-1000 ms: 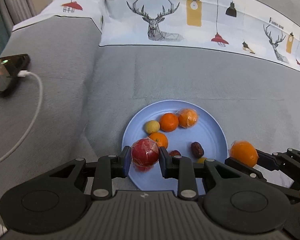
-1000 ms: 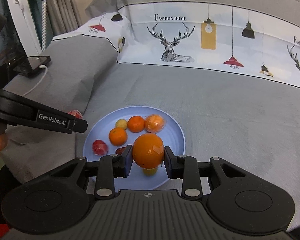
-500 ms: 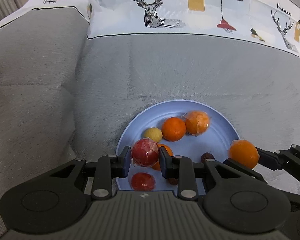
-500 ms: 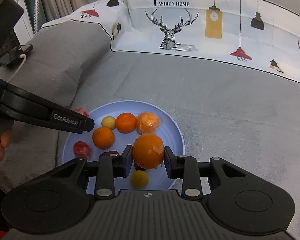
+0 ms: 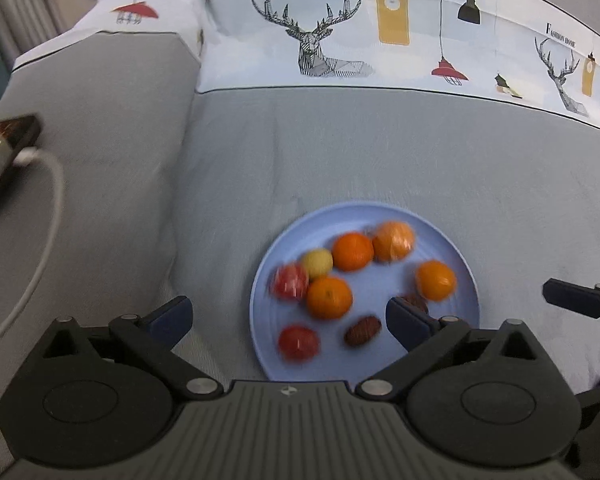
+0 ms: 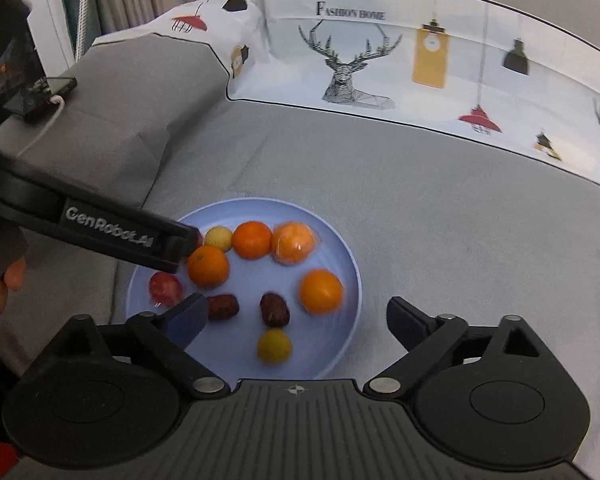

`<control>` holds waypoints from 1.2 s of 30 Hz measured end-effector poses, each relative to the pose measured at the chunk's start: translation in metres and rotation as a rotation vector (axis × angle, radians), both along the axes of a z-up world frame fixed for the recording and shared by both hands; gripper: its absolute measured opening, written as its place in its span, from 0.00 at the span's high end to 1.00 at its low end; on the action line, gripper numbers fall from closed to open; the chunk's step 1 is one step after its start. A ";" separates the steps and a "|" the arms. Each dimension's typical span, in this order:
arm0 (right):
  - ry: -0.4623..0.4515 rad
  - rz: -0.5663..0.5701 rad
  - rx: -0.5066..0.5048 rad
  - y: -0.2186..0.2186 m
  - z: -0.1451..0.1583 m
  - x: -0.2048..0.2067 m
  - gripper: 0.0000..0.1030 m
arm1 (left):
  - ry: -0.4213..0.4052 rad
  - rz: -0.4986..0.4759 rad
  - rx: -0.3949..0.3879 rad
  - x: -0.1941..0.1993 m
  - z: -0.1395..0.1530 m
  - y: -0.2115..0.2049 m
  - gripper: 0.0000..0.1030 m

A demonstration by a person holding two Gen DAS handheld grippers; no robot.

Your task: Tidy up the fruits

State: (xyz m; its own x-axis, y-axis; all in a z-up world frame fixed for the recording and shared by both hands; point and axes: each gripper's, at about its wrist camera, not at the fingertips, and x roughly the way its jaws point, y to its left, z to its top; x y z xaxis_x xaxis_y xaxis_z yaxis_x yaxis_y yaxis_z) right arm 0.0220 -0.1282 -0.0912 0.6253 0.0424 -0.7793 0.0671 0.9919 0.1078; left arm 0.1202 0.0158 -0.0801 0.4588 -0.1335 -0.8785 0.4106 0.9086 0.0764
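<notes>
both hand-held grippers, left [image 5: 287, 314] and right [image 6: 296, 318], opening wide, empty; we judge the orange [image 6: 321, 291] may roll off the plate [image 6: 346, 256] onto the bed.

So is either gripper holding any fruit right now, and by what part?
Nothing is held. The left gripper and right gripper jaws are opening with nothing between them; all the fruit lies on the plate.
</notes>
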 end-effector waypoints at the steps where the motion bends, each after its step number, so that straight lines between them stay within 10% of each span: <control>1: 0.000 -0.010 0.004 0.001 0.004 -0.007 0.03 | 0.002 0.004 -0.006 -0.008 0.004 0.004 0.00; 36: -0.148 -0.073 -0.089 0.042 0.067 -0.129 0.01 | -0.129 0.059 -0.027 -0.127 0.070 0.053 0.00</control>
State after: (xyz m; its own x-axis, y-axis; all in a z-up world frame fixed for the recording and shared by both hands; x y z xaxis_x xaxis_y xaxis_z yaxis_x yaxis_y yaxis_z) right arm -0.1066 -0.0862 -0.0240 0.7321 -0.0726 -0.6773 0.1293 0.9910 0.0336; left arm -0.0073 0.0688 -0.0098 0.5751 -0.1256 -0.8084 0.3445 0.9334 0.1000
